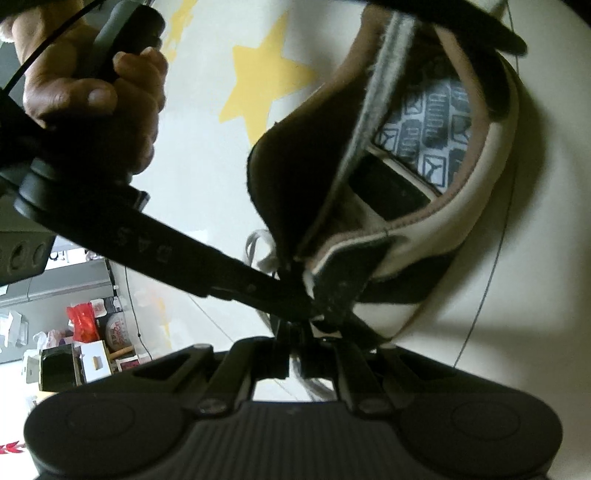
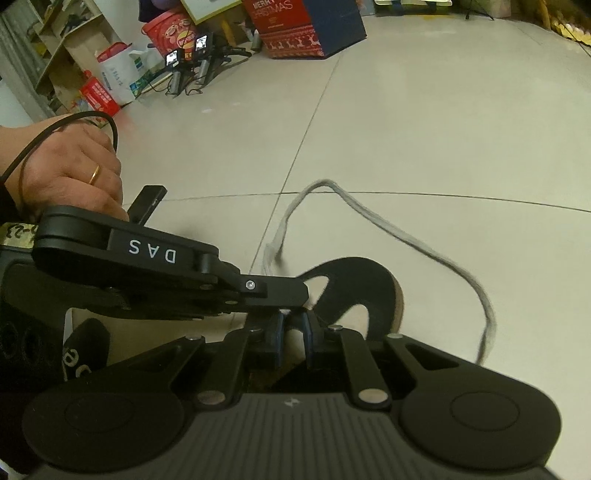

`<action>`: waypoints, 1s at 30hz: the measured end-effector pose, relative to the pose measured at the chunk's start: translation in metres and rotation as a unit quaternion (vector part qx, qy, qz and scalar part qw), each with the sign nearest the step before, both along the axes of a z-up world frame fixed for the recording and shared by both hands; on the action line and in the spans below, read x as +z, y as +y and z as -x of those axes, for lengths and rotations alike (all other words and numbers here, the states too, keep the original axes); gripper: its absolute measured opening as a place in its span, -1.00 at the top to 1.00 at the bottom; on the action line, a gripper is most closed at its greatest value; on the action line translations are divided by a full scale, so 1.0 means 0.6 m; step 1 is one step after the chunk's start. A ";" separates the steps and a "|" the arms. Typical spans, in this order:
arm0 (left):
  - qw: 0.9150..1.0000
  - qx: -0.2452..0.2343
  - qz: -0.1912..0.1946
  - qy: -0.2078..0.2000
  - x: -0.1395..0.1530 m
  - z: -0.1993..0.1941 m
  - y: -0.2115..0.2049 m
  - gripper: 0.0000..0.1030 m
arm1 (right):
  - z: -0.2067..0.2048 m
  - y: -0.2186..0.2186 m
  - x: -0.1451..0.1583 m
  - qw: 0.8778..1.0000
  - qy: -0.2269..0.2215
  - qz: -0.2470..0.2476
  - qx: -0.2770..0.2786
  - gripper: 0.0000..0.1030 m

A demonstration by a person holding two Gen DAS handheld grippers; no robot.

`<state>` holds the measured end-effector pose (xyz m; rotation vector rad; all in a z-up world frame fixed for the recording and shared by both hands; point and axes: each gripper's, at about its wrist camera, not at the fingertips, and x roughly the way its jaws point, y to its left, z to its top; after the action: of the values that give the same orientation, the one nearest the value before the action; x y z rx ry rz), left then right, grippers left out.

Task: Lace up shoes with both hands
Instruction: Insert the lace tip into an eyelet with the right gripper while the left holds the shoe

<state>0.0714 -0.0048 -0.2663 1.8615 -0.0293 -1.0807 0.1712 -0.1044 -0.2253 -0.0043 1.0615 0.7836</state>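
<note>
Close in front of the left gripper (image 1: 295,325) sits the shoe (image 1: 424,184), tipped so its opening faces the left wrist camera, showing a patterned insole (image 1: 432,122) and a dark tongue (image 1: 295,177). That gripper's jaws are pressed together right at the shoe's eyelet edge; whether lace is caught between them is hidden in the dark tangle there. A few pale loops of lace (image 1: 258,247) peek out beside the tongue. The right gripper (image 1: 291,291) reaches in from the left of this view, its tip meeting the same spot, gripped by a hand (image 1: 96,96).

Only the right wrist view shows the long grey lace (image 2: 406,240) running free: it rises from behind the tongue (image 2: 354,288), arcs over the tiled floor (image 2: 424,129) and falls away to the right of the shoe. Here the right gripper (image 2: 293,328) has its jaws narrowly parted around something pale, which cannot be made out. The left gripper (image 2: 284,295) crosses just above it, blocking the eyelets, held by a hand (image 2: 74,170) wearing a ring.

Beyond the shoe, the left view has a yellow star (image 1: 266,77) on the surface; the right view has boxes (image 2: 306,26) and bags far across the floor.
</note>
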 end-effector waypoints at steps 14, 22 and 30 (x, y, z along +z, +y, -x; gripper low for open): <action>1.000 0.017 0.005 0.012 0.033 -0.078 0.083 0.88 | -0.001 -0.002 -0.004 1.000 -0.008 0.003 -0.003 0.75; 1.000 0.018 0.005 0.012 0.047 -0.120 0.130 0.88 | 0.002 0.003 -0.008 1.000 -0.009 0.009 0.002 0.75; 1.000 0.017 0.001 0.012 0.068 -0.093 0.040 0.88 | 0.004 0.011 -0.007 1.000 -0.011 0.014 0.005 0.75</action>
<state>0.1271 0.0195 -0.2258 1.8413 0.0154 -1.0797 0.1688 -0.0977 -0.2297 -0.0419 1.0526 0.7759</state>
